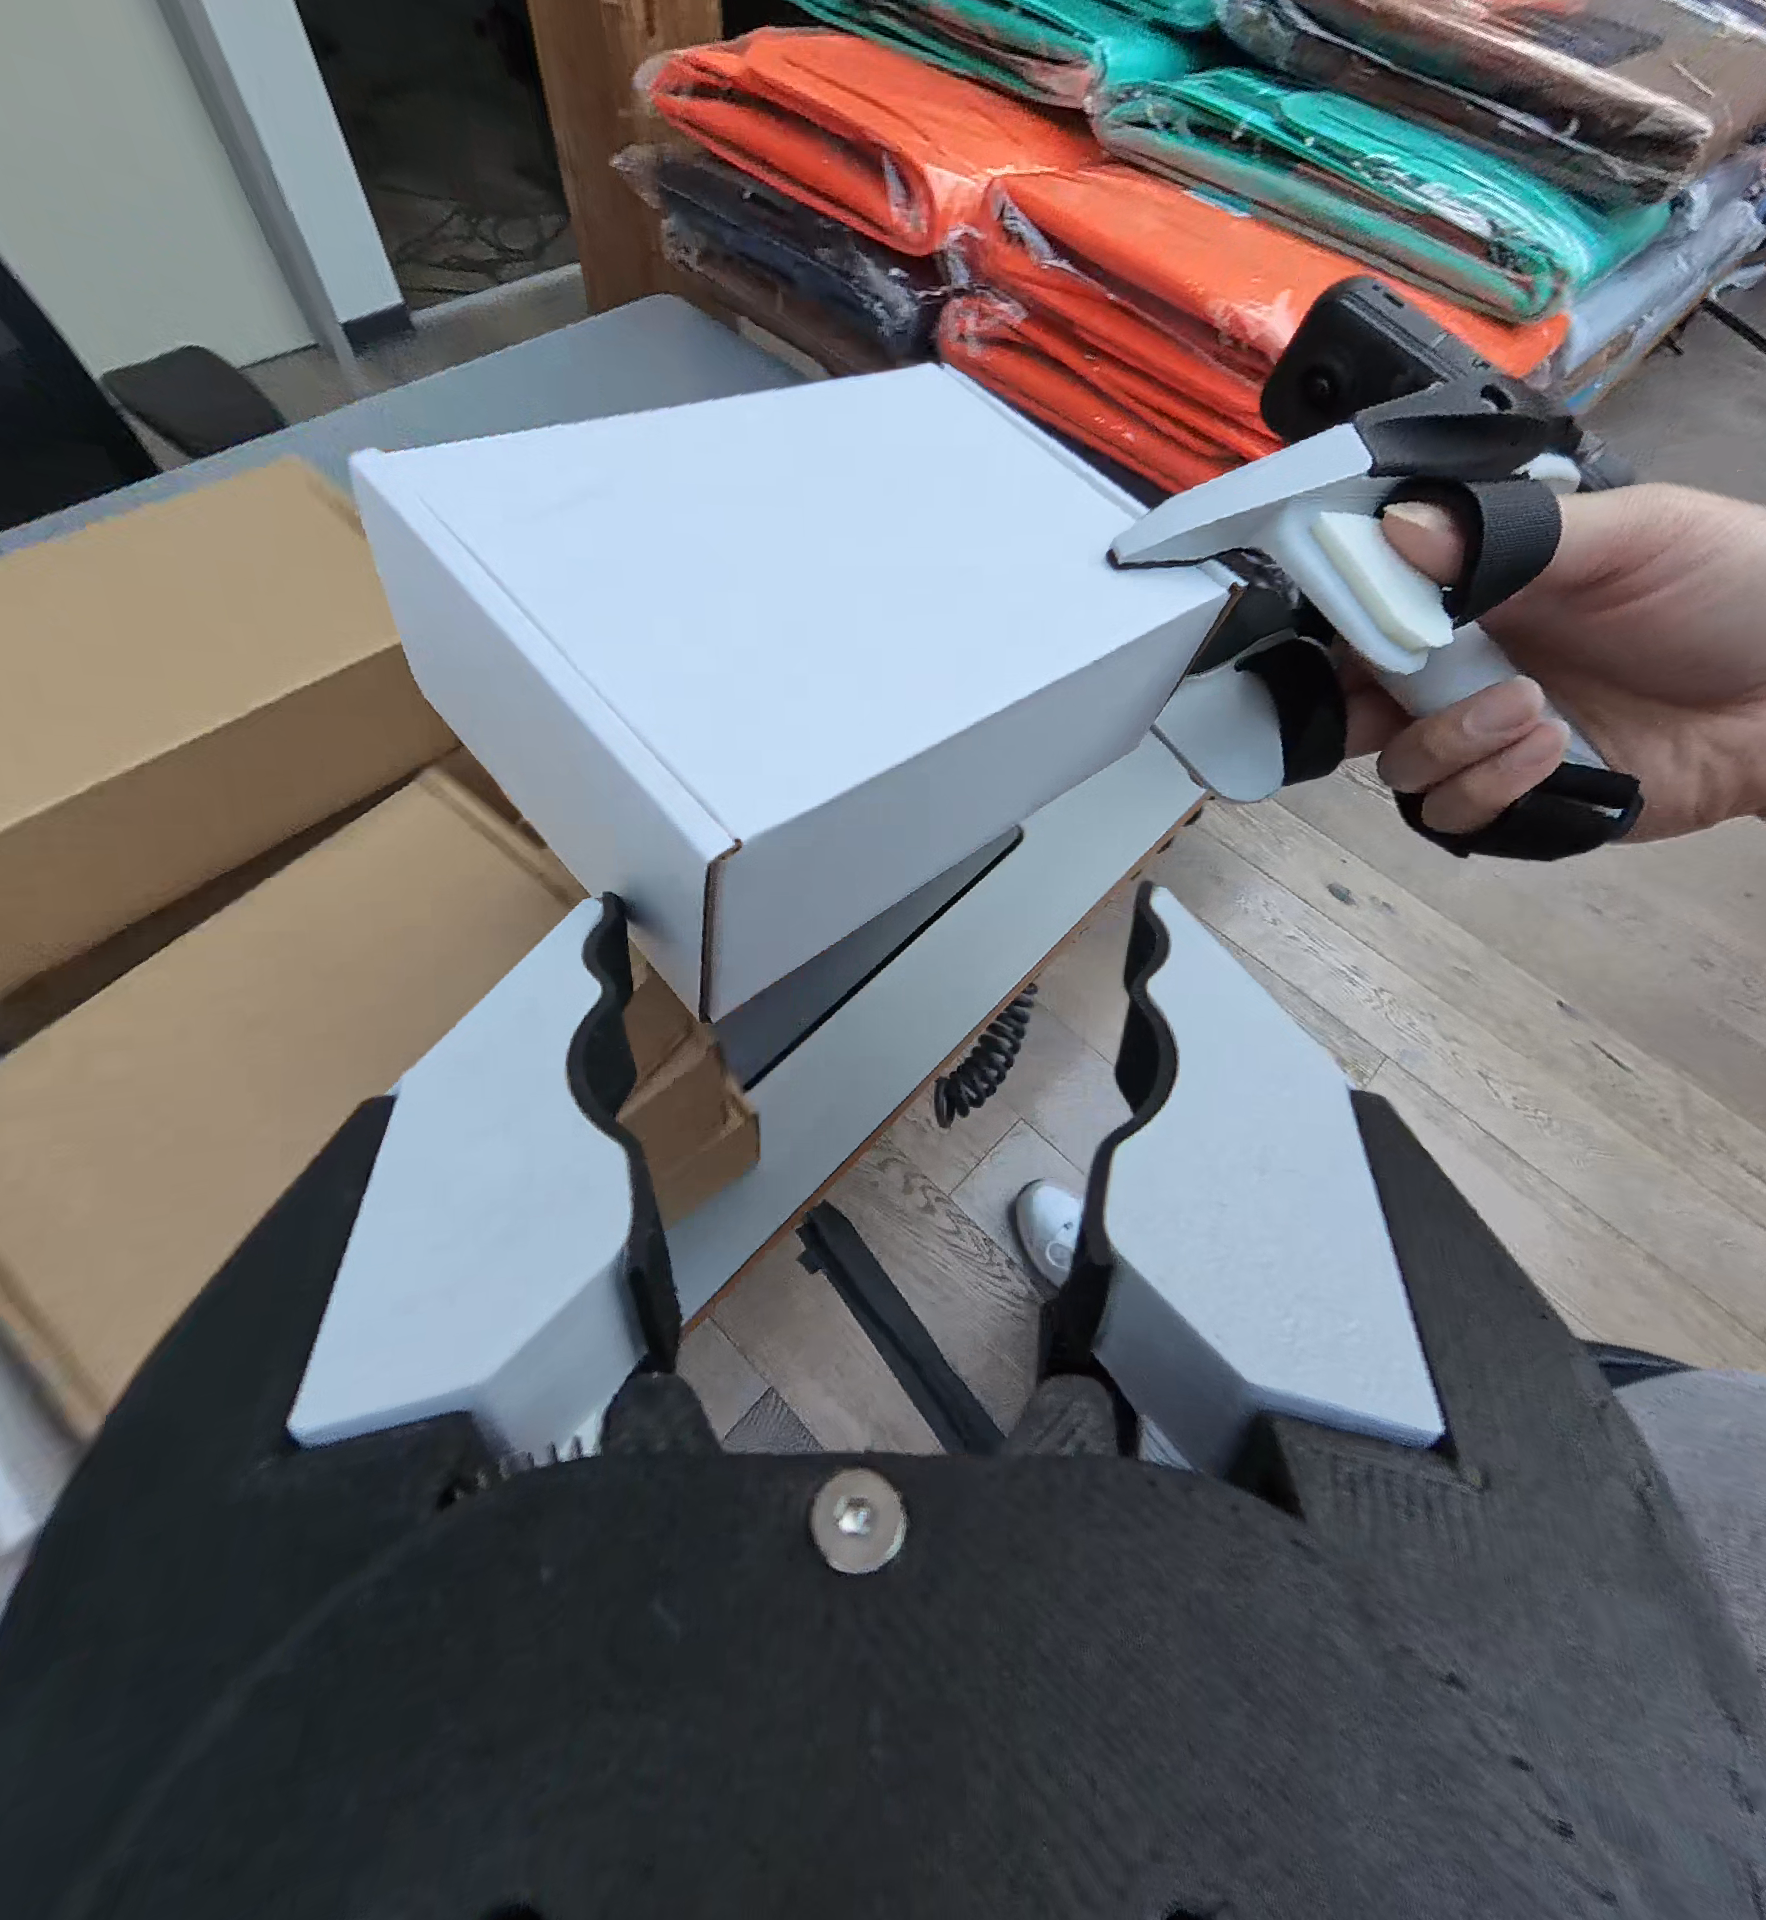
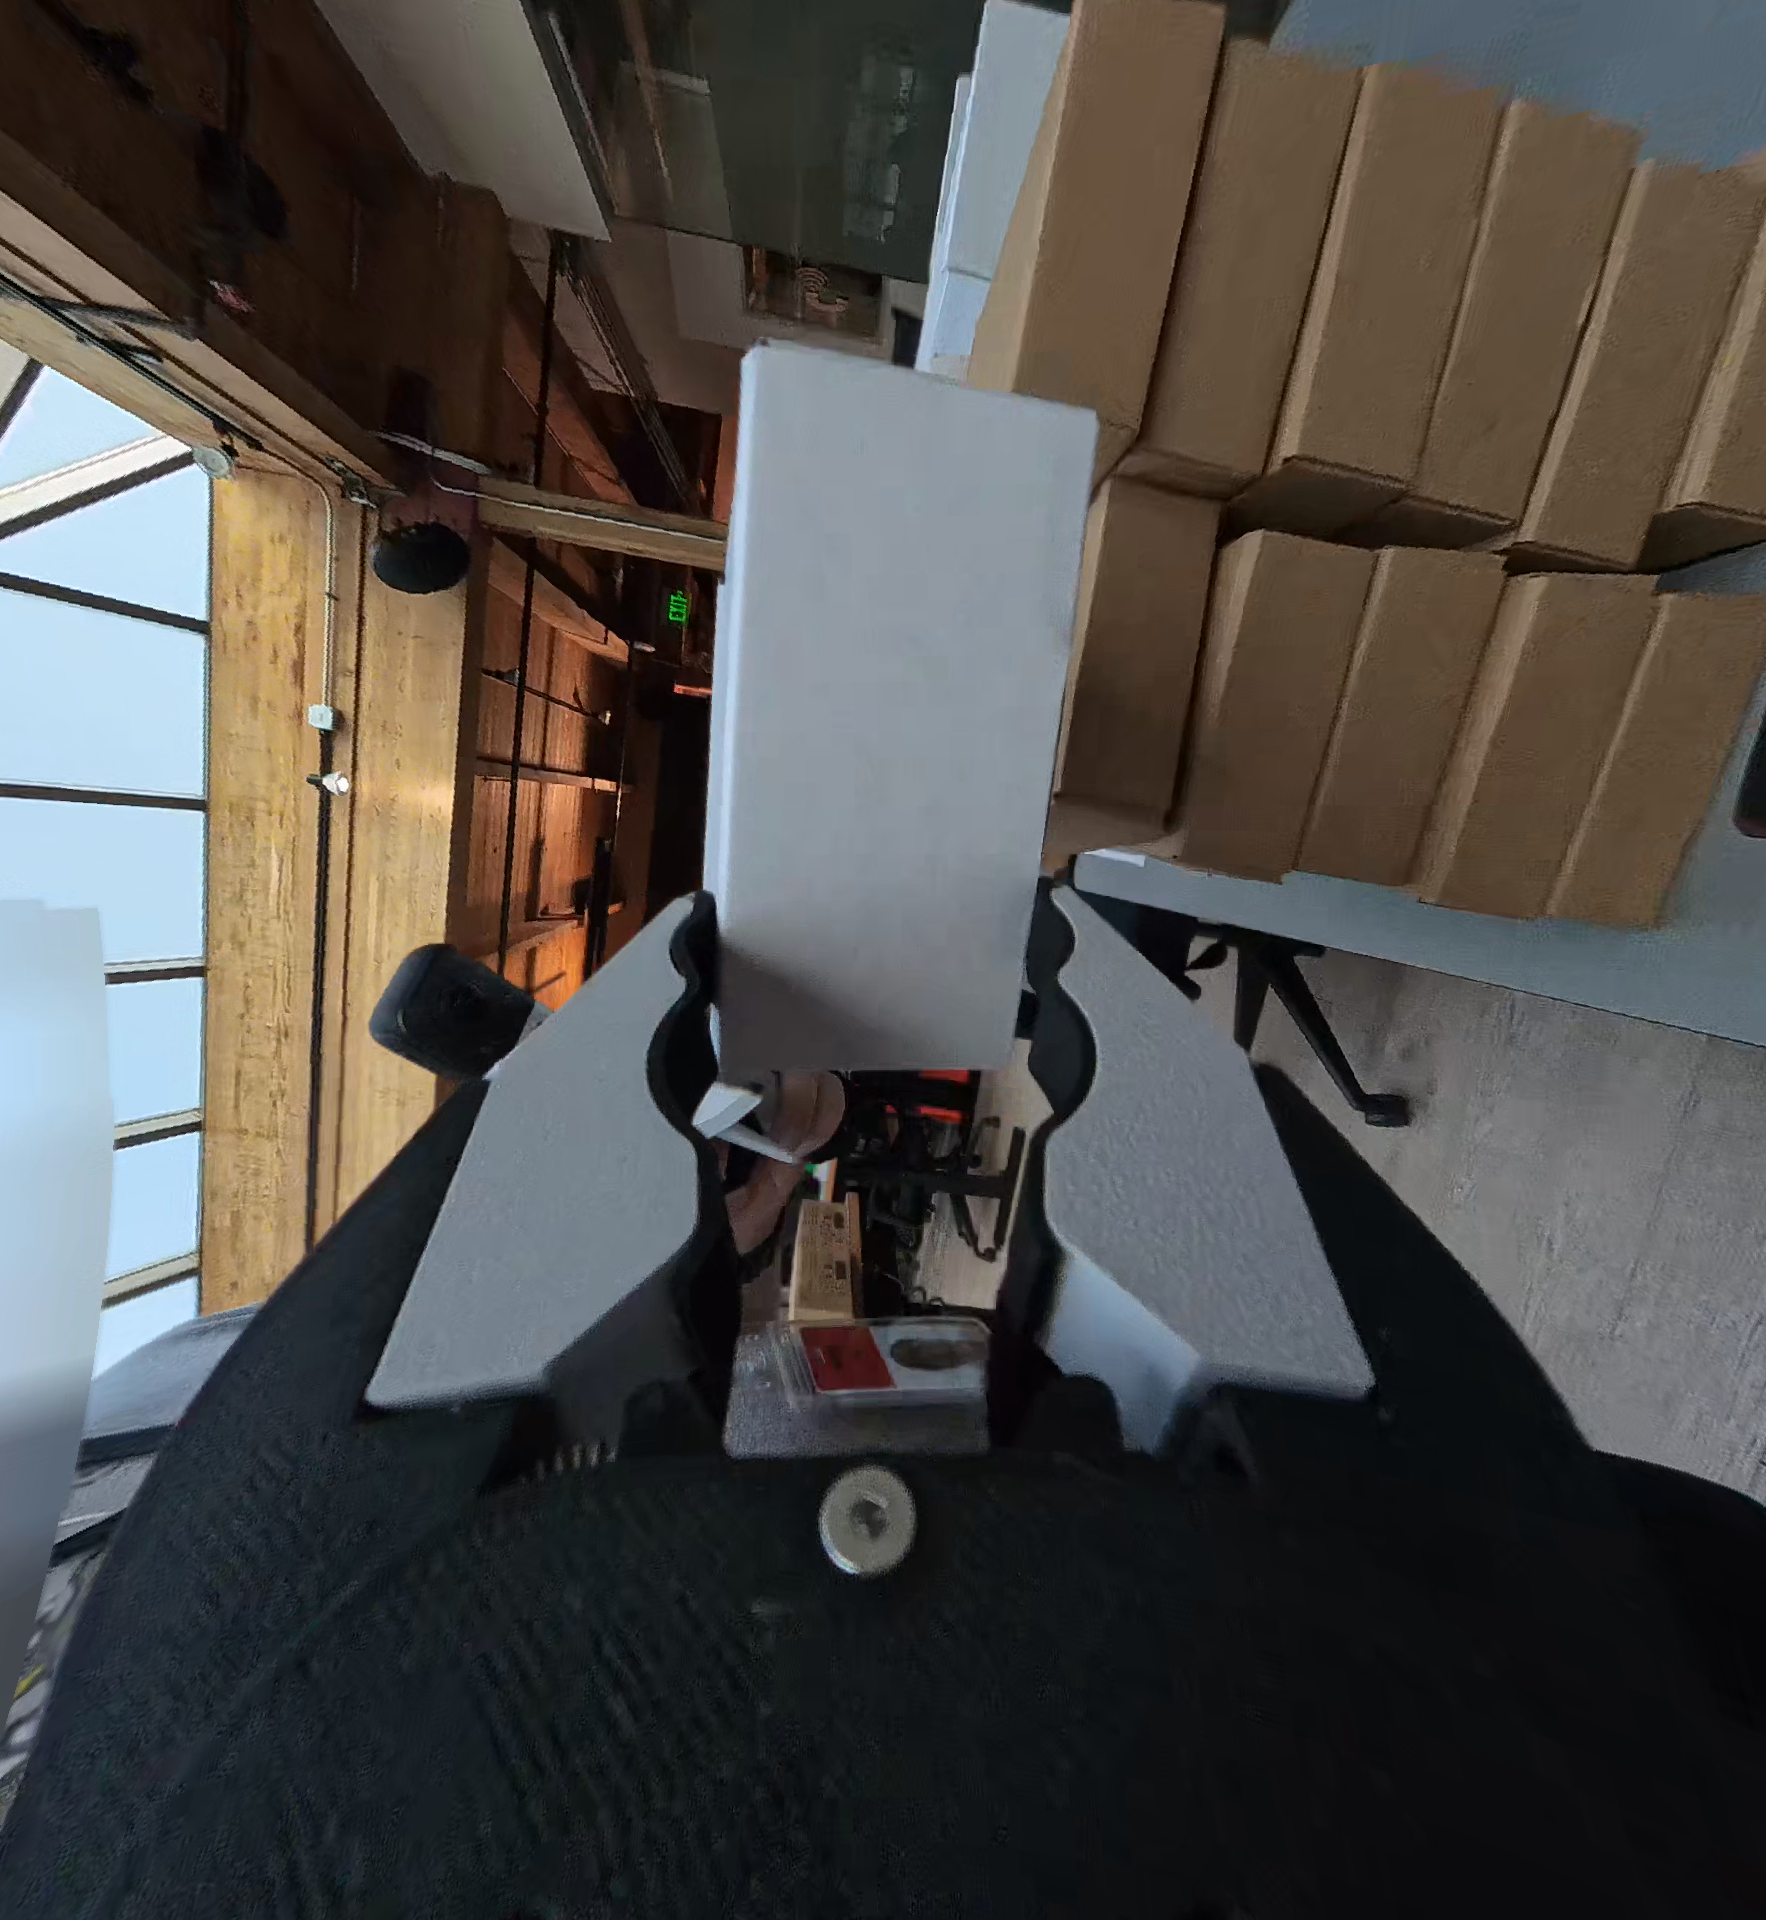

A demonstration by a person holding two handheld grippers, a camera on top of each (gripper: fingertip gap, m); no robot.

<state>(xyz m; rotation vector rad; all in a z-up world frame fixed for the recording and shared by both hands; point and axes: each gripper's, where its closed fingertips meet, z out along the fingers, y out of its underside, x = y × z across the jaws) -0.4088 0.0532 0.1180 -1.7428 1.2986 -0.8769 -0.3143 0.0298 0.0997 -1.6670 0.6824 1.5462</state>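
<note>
A plain white cardboard box (image 1: 775,644) is held in the air, tilted, above the grey table's corner (image 1: 1014,914). My right gripper (image 1: 1180,665) grips its far right end, one finger on top and one beneath. In the right wrist view the right gripper (image 2: 874,956) is shut on the near end of the box (image 2: 900,675). My left gripper (image 1: 879,914) is open and empty. Its left fingertip (image 1: 609,925) is close beside the box's near lower corner; I cannot tell whether they touch. The left gripper's fingertip (image 2: 733,1112) shows under the box in the right wrist view.
Several brown cardboard boxes (image 1: 131,675) lie packed on the table, also in the right wrist view (image 2: 1378,520). Wrapped orange and teal fabric packs (image 1: 1066,239) are stacked behind. A wooden floor (image 1: 1481,1091), a coiled black cable (image 1: 983,1060) and a white shoe (image 1: 1050,1226) lie below. The grippers' ends are close to 11 centimetres from one another.
</note>
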